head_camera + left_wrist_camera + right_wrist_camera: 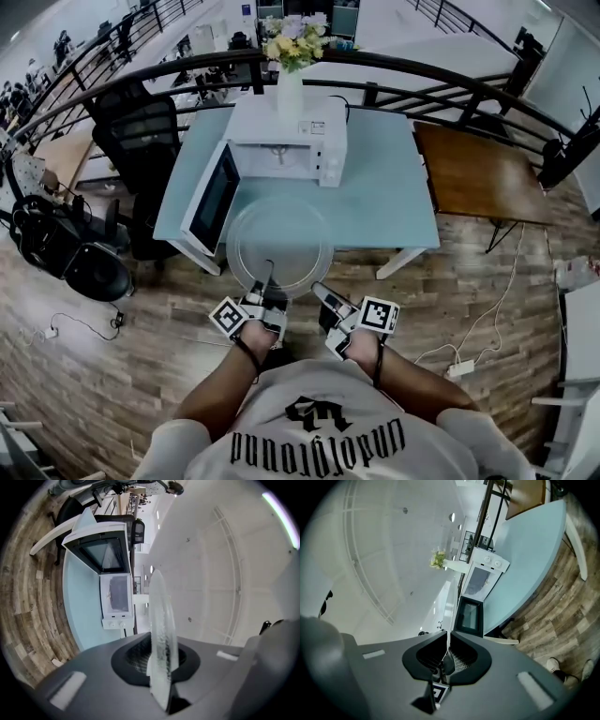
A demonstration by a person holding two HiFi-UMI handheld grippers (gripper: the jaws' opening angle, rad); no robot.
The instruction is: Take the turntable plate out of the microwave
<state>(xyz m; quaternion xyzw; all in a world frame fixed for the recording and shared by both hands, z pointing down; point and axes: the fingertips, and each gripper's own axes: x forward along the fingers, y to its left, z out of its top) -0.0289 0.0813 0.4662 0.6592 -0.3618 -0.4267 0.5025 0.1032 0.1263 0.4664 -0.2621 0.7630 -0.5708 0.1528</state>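
**A:** What does the left claw [161, 667] hold?

**B:** The rim of the glass turntable plate [161, 616], clamped and edge-on in its own view. The right claw [446, 660] is closed on that rim too; there the glass is only a thin line.

**A:** And the head view?

**B:** The whole disc, out of the microwave [286, 141], over the near edge of the surface [394, 187], beside the open door [214, 195].
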